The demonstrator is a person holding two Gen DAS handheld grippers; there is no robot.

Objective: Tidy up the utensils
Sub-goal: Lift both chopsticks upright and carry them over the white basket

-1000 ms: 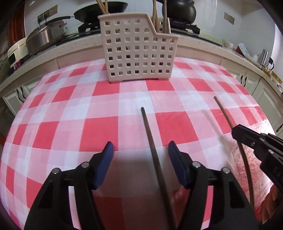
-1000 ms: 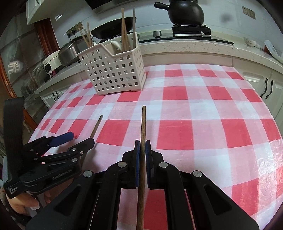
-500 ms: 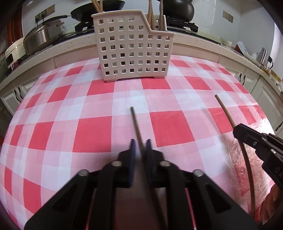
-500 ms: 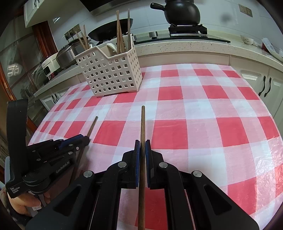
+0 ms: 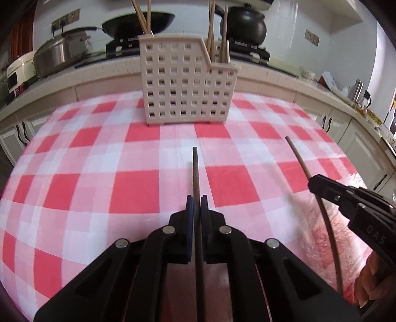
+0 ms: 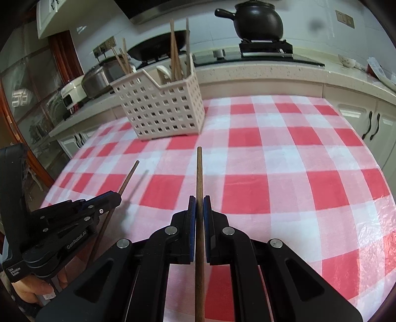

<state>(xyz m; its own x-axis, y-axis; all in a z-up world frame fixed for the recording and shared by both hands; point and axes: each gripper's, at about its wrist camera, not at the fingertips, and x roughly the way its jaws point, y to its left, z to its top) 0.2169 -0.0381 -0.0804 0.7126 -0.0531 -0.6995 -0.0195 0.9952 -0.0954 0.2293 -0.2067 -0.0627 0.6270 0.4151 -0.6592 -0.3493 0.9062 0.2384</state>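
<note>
Bottom centre of the left view: left claw clamped on a dark chopstick, unlike a second ago, when spread around it flat on the desk. Bottom centre of the right view: right claw clamped on a brown chopstick. Further up: white basket, upper centre, holding more sticks. Risk: thin sticks pivoting between pads, tips catching the basket rim.

Black clay pot on stove; wok, perhaps rice cooker on counter.
</note>
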